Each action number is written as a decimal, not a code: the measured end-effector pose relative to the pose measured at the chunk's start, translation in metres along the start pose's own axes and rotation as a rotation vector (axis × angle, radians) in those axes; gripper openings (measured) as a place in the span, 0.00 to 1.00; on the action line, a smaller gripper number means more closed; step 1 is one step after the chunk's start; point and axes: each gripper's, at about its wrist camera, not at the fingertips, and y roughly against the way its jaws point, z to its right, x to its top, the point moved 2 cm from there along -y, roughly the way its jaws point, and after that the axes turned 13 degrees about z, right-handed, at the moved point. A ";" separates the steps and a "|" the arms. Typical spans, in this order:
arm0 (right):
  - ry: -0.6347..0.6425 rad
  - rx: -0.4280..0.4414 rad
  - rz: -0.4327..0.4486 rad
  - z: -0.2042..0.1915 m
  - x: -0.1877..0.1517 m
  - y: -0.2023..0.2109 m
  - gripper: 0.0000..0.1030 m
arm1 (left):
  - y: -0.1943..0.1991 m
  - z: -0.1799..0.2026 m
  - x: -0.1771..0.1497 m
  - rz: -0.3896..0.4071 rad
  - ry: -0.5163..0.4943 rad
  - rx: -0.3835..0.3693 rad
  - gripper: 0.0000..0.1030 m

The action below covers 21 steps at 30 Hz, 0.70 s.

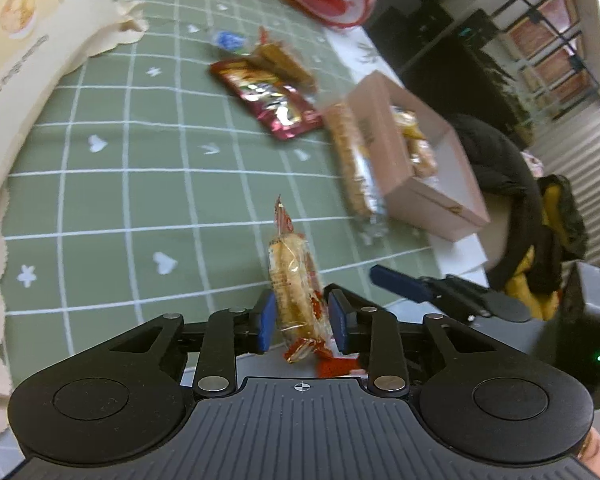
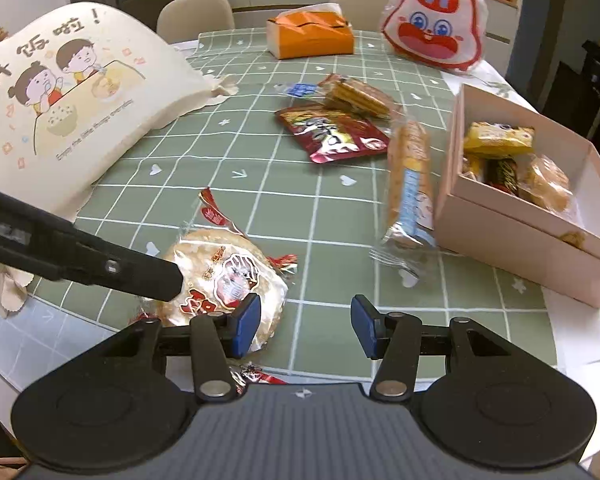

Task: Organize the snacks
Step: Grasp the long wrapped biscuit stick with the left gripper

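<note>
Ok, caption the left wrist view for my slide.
Left gripper holds a wrapped rice cracker edge-on above the green checked tablecloth.

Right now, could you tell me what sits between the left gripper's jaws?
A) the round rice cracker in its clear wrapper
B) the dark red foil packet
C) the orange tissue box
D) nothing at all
A: in the left wrist view the rice cracker stands edge-on between the left gripper jaws, while the red foil packet lies farther off.
</note>
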 end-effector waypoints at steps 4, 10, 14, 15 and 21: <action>-0.030 -0.006 0.000 0.012 -0.003 0.003 0.50 | -0.006 0.008 0.005 0.010 0.036 -0.071 0.24; -0.100 -0.014 -0.016 0.033 -0.011 0.006 0.50 | -0.029 0.043 0.009 -0.025 -0.124 -0.014 0.24; -0.115 -0.024 -0.008 0.040 -0.018 0.011 0.50 | -0.052 0.057 0.007 -0.058 -0.220 0.057 0.27; -0.118 -0.020 -0.009 0.041 -0.020 0.012 0.50 | -0.056 0.060 0.006 -0.062 -0.234 0.060 0.27; -0.123 -0.003 -0.025 0.045 -0.025 0.010 0.50 | -0.092 0.063 0.009 -0.066 -0.282 0.042 0.25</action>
